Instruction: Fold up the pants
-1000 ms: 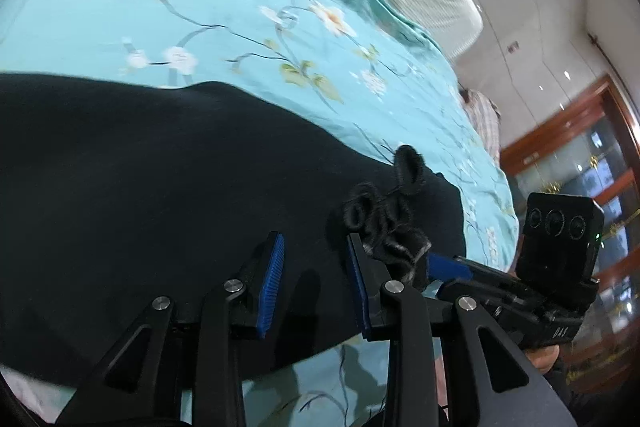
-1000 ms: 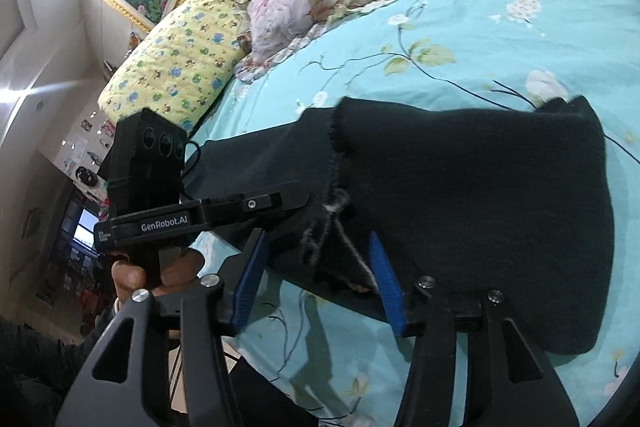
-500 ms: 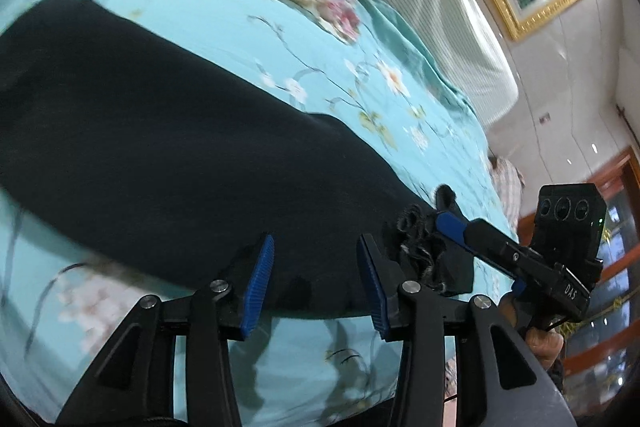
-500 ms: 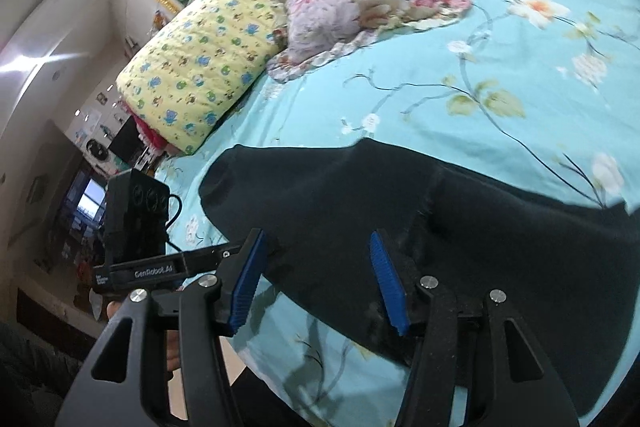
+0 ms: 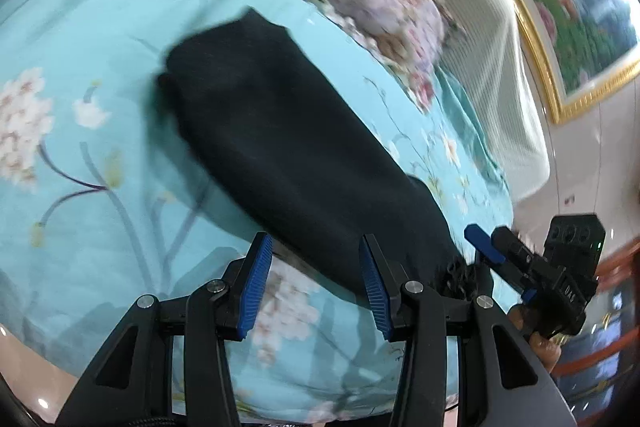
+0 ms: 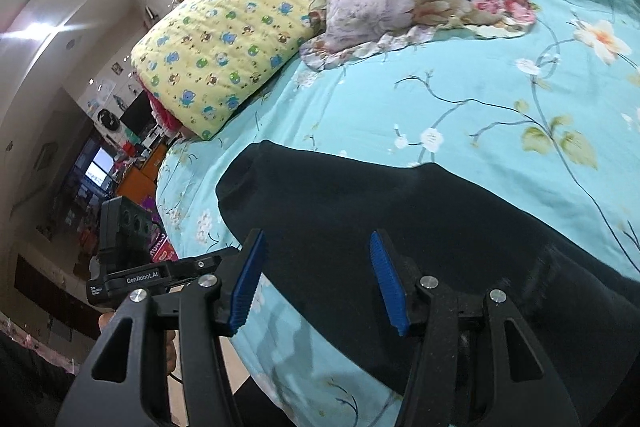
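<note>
You've pulled both grippers back w/ jaws spread & empty: left gripper [image 5: 316, 283], right gripper [image 6: 318, 281]. Pants [image 5: 288, 155] now lie as one long black strip on the bed [image 5: 100, 147]. Lengthwise fold looks done; cross fold prob. next.
</note>
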`<state>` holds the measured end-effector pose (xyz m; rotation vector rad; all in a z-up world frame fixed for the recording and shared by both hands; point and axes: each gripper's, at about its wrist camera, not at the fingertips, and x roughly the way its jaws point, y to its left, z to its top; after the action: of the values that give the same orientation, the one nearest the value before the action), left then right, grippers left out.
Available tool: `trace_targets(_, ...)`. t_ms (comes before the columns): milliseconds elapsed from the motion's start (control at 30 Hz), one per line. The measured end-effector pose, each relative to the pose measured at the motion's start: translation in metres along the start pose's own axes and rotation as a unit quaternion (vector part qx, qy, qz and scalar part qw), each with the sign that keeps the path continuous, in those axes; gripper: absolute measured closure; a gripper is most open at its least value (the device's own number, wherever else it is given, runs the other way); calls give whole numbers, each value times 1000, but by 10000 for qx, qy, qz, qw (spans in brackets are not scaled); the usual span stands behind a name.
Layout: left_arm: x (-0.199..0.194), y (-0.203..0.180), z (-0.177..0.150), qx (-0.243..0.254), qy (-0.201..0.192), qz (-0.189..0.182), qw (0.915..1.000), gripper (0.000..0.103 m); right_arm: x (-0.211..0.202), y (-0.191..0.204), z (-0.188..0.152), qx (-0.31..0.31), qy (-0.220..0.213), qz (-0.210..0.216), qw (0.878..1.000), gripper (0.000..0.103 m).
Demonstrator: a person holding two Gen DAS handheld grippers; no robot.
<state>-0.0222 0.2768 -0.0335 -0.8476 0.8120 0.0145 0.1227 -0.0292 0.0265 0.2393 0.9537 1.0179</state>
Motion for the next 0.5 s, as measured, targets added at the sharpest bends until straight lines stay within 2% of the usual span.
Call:
trace_targets(300, -6, 44, 18, -654, -188, 83, 9976, 53, 40, 23, 25, -434, 298, 108, 9986, 48)
trace_targets(500, 1, 57, 32, -878, -176, 48, 9960, 51, 74, 28, 48, -630, 556, 118, 9964, 48)
